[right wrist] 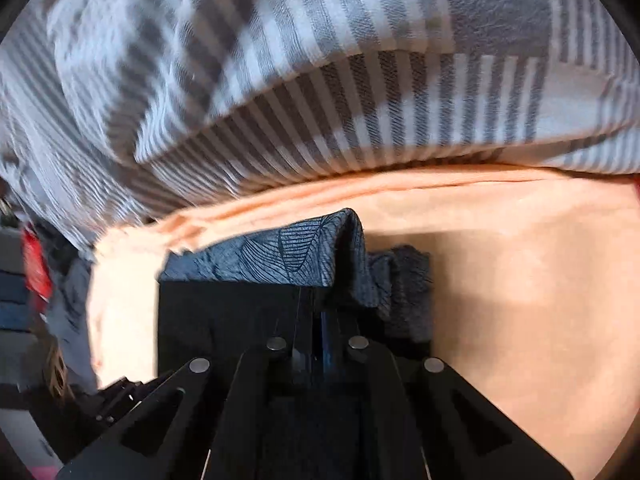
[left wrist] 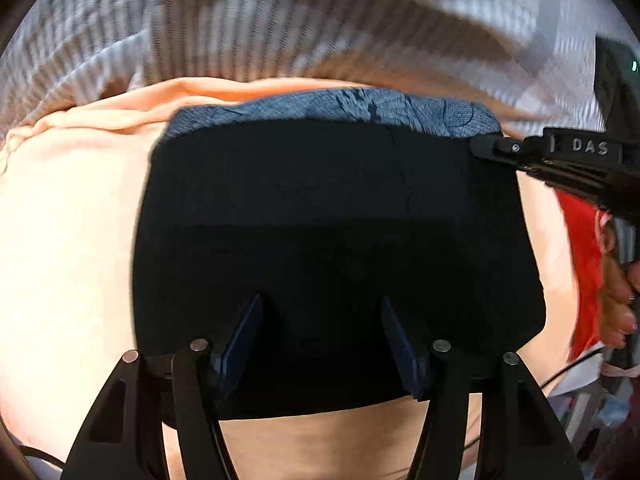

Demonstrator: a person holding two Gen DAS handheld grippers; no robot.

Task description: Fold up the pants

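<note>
Folded black pants lie flat on a peach sheet. A blue leaf-print cloth pokes out from under their far edge. My left gripper hovers over the near half of the pants, open, with nothing between its fingers. My right gripper reaches in from the right to the pants' far right corner. In the right wrist view this gripper is shut, its tips at the seam between the black pants and the blue cloth. Whether cloth is pinched is hidden.
A grey-and-white striped blanket is bunched along the far side of the sheet. Darker blue knit fabric lies just right of the stack. A person's hand and red sleeve are at the right. Clutter sits beyond the sheet's left edge.
</note>
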